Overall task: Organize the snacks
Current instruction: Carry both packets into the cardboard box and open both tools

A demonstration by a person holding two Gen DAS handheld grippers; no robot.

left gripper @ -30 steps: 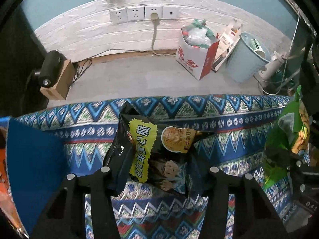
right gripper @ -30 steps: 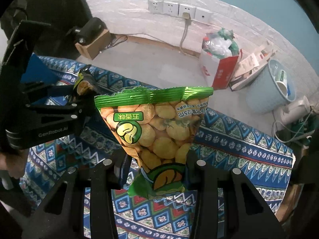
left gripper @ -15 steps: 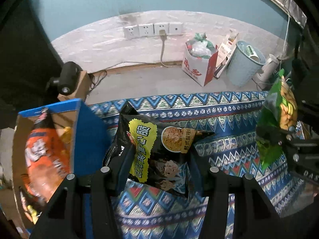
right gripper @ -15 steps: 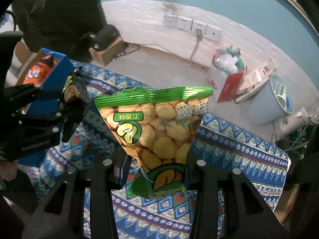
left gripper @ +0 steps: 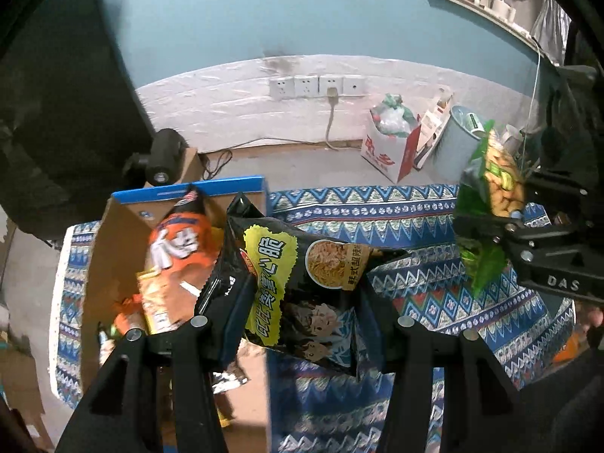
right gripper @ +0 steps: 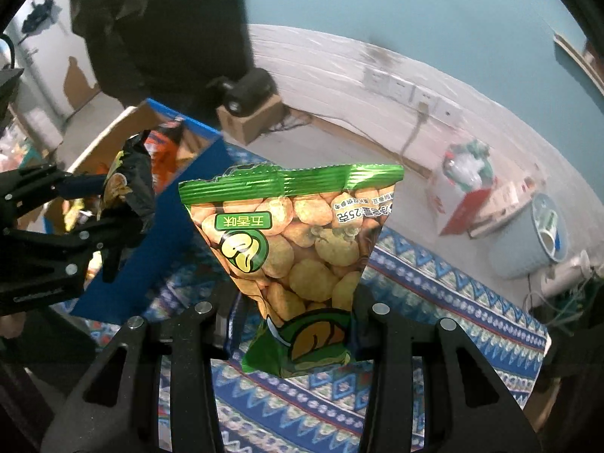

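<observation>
A black snack bag (left gripper: 302,283) is showing a yellow panel; a green bag (right gripper: 298,253) is showing golden-brown pieces. The box (left gripper: 211,187) is looking blue-edged, brown inside. An orange bag (left gripper: 177,260), blurred, is perhaps white-lettered. The cloth (left gripper: 434,294) is showing blue zigzags.

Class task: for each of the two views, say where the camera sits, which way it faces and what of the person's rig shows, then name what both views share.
Left wrist: on the left tool, looking down past its black bag at the box; the right tool shows at right.
Right wrist: on the right tool, looking past its green bag toward the wall; the left tool shows at left.
Shared: both bags, box, cloth, sockets.
</observation>
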